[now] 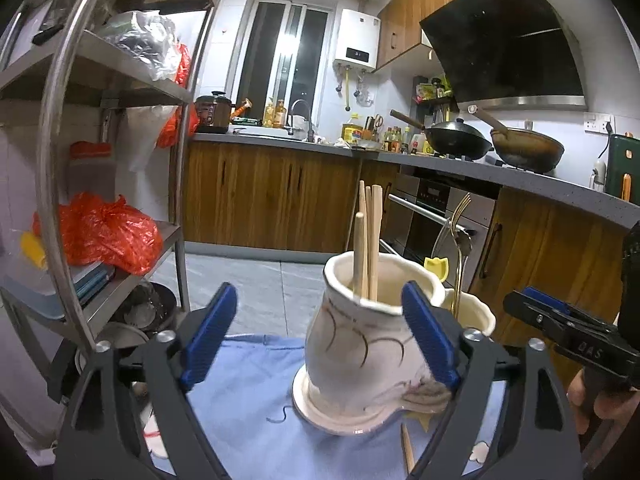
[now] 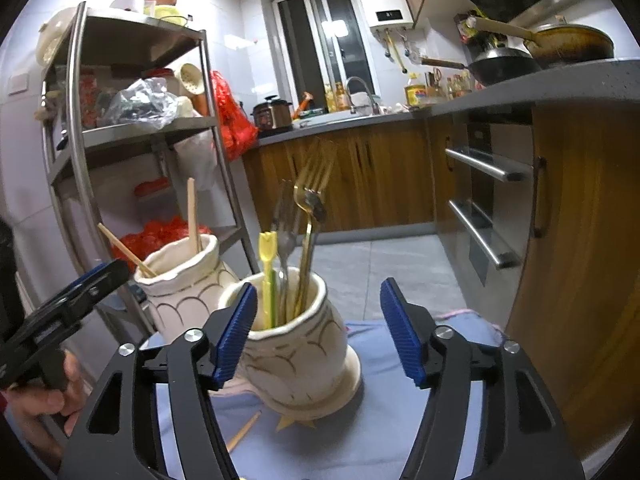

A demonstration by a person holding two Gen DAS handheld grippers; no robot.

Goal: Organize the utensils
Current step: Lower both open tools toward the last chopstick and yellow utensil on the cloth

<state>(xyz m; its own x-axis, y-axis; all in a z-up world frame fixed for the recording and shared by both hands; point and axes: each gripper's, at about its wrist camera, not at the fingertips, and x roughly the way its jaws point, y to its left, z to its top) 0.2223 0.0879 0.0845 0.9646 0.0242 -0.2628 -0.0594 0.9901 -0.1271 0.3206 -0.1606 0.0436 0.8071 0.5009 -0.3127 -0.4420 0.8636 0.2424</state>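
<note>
Both hand-held grippers, left (image 1: 320, 336) and right (image 2: 320, 332), gape wide beside two touching jars (image 2: 296, 356) on blue cloth (image 2: 380, 432).

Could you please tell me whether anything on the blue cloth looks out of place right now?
Yes: one chopstick lies loose on the blue cloth beside the fork jar, while the other chopsticks stand in the chopstick jar.
</note>
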